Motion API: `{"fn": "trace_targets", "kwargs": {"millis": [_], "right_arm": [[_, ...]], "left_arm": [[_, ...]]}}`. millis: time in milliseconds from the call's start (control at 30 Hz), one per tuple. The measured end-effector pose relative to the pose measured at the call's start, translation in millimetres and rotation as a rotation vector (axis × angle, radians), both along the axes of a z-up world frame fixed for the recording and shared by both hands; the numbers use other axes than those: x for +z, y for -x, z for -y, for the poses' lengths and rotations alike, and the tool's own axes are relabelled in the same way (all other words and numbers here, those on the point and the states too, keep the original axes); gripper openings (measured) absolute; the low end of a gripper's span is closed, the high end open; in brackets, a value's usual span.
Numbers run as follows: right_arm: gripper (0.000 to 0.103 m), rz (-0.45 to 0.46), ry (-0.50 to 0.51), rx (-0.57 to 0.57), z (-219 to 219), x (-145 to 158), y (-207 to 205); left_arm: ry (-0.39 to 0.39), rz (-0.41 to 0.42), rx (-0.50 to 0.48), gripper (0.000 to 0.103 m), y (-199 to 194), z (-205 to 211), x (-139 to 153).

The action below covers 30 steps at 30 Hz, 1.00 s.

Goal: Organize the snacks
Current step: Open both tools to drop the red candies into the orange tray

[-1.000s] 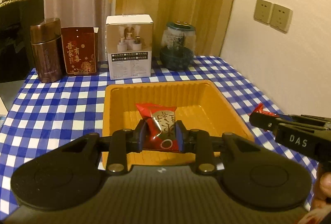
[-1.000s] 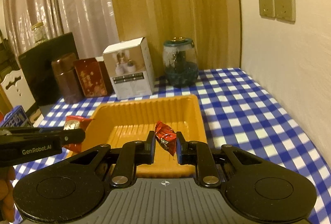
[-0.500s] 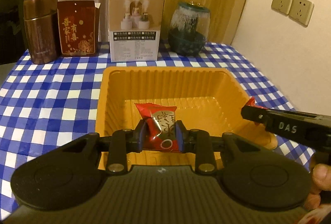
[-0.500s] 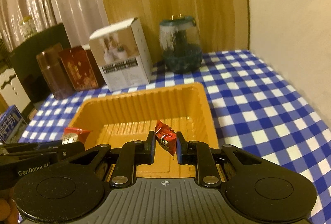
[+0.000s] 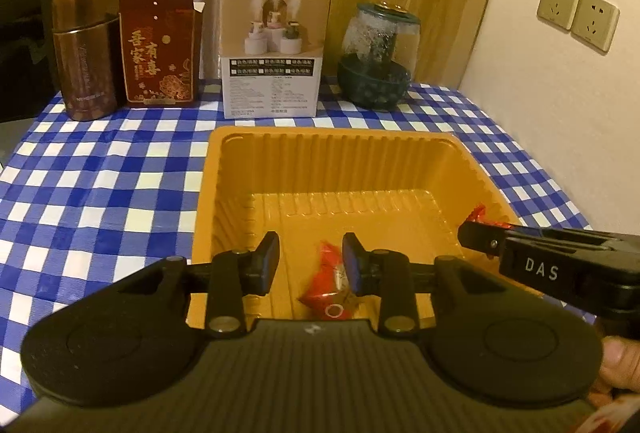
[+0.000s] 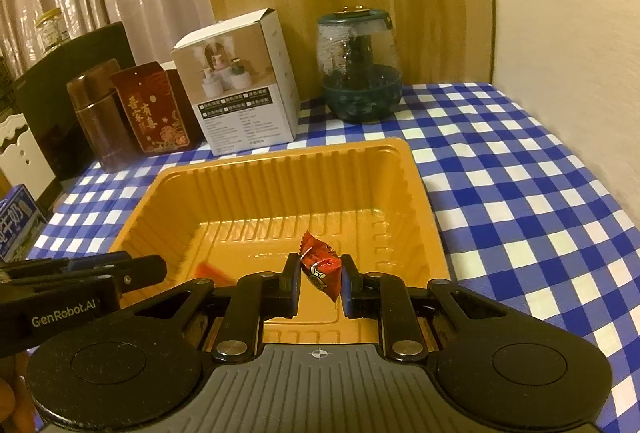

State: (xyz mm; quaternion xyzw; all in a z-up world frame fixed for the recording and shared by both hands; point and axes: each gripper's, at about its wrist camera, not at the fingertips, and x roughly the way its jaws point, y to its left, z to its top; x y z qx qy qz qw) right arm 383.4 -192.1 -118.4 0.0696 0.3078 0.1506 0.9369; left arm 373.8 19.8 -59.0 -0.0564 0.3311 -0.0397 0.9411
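Red snack packet (image 5: 330, 287) — dropped from left tool (image 5: 310, 265), whose jaws are opening — is lying in orange tray (image 5: 320, 169); right tool (image 6: 320, 283) is gripping small candy (image 6: 322, 265).

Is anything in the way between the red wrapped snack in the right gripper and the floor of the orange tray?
Nothing visible. The right gripper pinches the red wrapped snack directly over bare floor of the ribbed orange plastic tray. The other red snack packet lies further left, beneath the left gripper's opening jaws.
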Motion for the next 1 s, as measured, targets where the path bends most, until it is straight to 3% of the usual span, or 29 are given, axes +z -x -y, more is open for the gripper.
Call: {"fn": "trace_targets", "kwargs": {"millis": [433,467,500,567,1000], "right_arm": [[0.022,0.012,-0.006,0.01,-3.0,-0.2,-1.0],[0.029,0.01,-0.007,0.012,-2.9,-0.8,-1.7],[0.046,0.007,-0.007,0.008,-2.9,-1.1,-1.9],[0.06,0.009,-0.02,-0.014,0.0,-1.2,-1.6],[0.06,0.023,-0.04,-0.041,7.9,3.2,-0.3]], "left_arm": [[-0.007,-0.003,0.001,0.032,2.5,-4.4,-1.9],[-0.007,-0.005,0.003,0.032,2.4,-4.6,-2.1],[-0.007,-0.005,0.003,0.032,2.3,-4.6,-2.0],[-0.005,-0.006,0.003,0.032,2.3,-4.4,-1.6],[-0.013,-0.006,-0.001,0.032,3.6,-3.1,-0.9]]}}
